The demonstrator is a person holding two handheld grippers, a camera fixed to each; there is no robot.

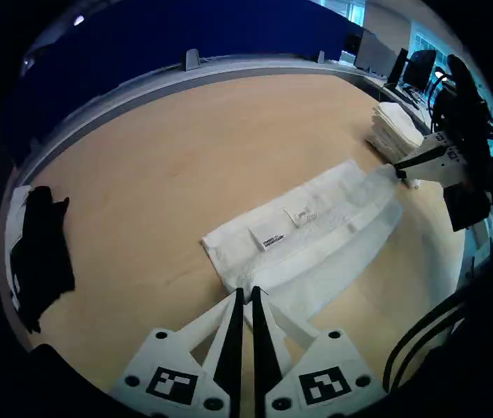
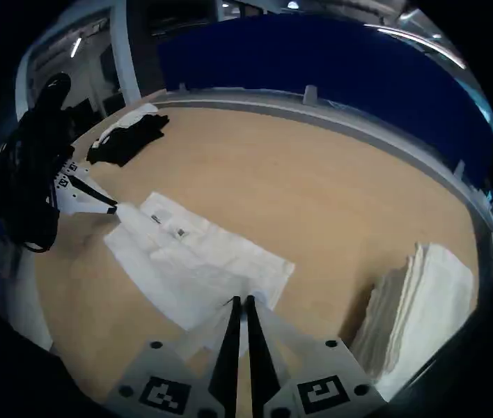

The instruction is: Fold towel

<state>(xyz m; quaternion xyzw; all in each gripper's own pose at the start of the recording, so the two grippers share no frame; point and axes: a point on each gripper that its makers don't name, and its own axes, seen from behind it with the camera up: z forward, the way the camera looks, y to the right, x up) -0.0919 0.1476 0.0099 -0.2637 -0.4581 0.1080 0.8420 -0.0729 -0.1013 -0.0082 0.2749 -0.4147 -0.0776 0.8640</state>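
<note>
White towel point(image 1: 316, 230) on table point(image 1: 177, 153), L hand-held gripper point(image 1: 246, 301) pinching one end, R hand-held gripper point(image 2: 241, 305) pinching other

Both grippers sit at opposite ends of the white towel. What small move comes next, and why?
Probably lift the right gripper slightly and begin carrying its end toward the left gripper. The white towel lies as a long strip on the wooden table, each short end apparently pinched in a shut gripper, so bringing end to end looks like the next fold.
</note>
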